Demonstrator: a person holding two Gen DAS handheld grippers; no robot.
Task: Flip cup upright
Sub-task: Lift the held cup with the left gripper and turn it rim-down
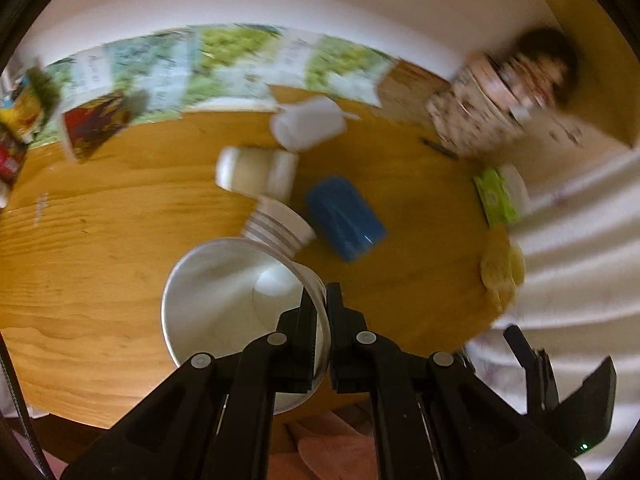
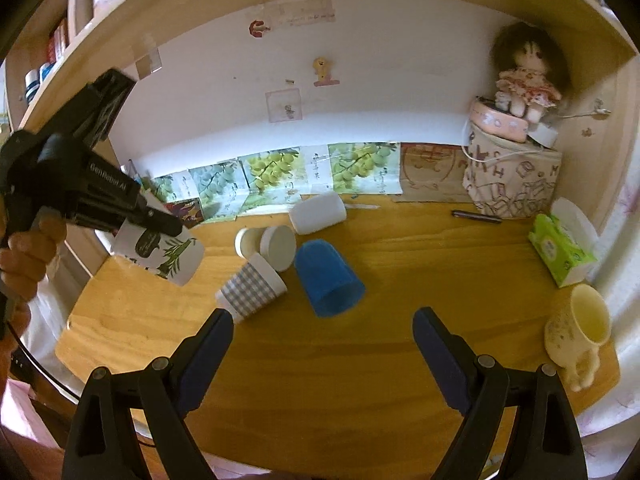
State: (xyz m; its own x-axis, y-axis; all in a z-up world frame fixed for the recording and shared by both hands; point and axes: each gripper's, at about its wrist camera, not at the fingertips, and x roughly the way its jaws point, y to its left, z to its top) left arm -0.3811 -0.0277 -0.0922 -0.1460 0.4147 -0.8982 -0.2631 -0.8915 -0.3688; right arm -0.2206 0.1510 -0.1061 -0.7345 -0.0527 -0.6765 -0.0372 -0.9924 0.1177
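My left gripper [image 1: 323, 300] is shut on the rim of a white paper cup [image 1: 224, 304], one finger inside and one outside; I look into its open mouth. In the right wrist view this cup [image 2: 160, 252] has a leaf print and hangs tilted above the table's left end, held by the left gripper [image 2: 168, 226]. My right gripper [image 2: 323, 322] is open and empty above the table's front middle. A checked paper cup [image 2: 252, 288], a blue cup [image 2: 326, 276], a cream cup [image 2: 266, 244] and a white cup [image 2: 318, 212] lie on their sides.
The wooden table [image 2: 360, 360] has a cream mug [image 2: 580, 328] at the right edge, a green tissue pack [image 2: 560, 248], a pen [image 2: 476, 216], and a patterned box [image 2: 512, 176] with a doll [image 2: 524, 76] at the back right. Grape pictures line the back wall.
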